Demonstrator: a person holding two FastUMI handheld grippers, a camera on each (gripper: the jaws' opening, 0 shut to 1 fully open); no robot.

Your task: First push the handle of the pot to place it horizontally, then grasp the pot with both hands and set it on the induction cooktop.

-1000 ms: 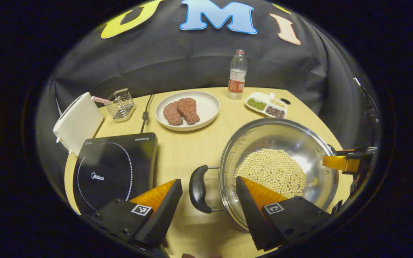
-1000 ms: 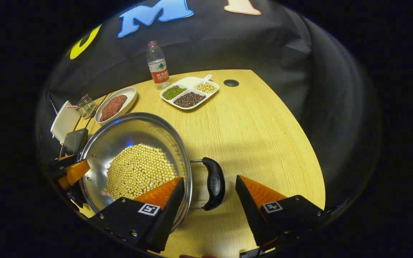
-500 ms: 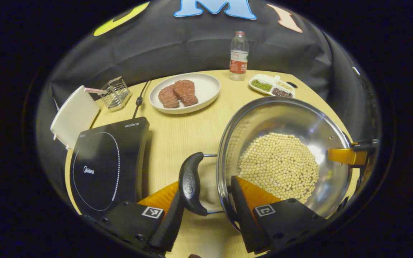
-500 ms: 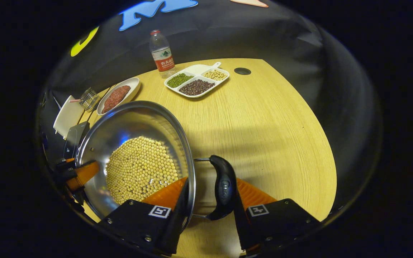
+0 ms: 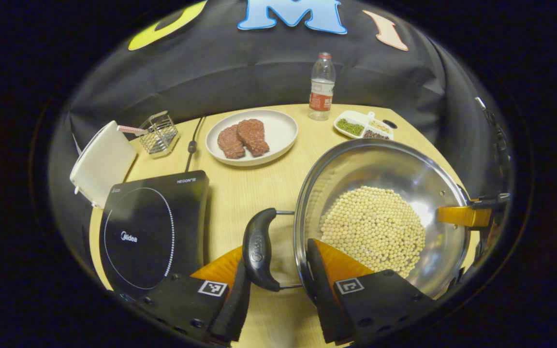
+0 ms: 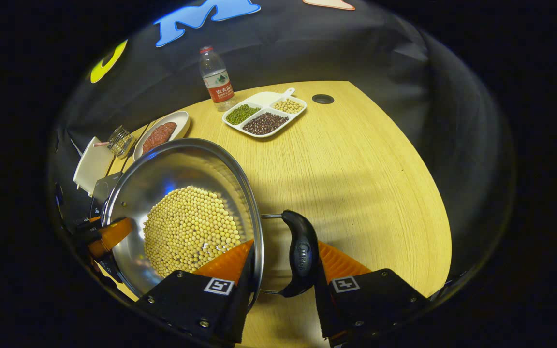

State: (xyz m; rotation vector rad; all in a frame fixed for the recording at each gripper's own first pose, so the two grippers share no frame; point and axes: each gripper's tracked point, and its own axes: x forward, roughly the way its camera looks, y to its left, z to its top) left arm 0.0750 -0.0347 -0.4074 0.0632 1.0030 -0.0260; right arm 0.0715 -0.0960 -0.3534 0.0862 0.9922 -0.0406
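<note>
Two black side handles give the hold on this pot. In the left gripper view, the left tool (image 5: 278, 297) has its fingers closed on the near handle (image 5: 257, 249) and the steel rim, with the pot (image 5: 380, 212) on the desk (image 5: 259, 188) just beside the induction cooktop (image 5: 150, 227). The soybeans (image 5: 373, 227) make it heavy and prone to shifting.

In the right gripper view, the right tool (image 6: 283, 290) likewise brackets the opposite handle (image 6: 300, 253) and rim; whether both fingers press is unclear. Polished steel is slippery, so keep it level.
</note>
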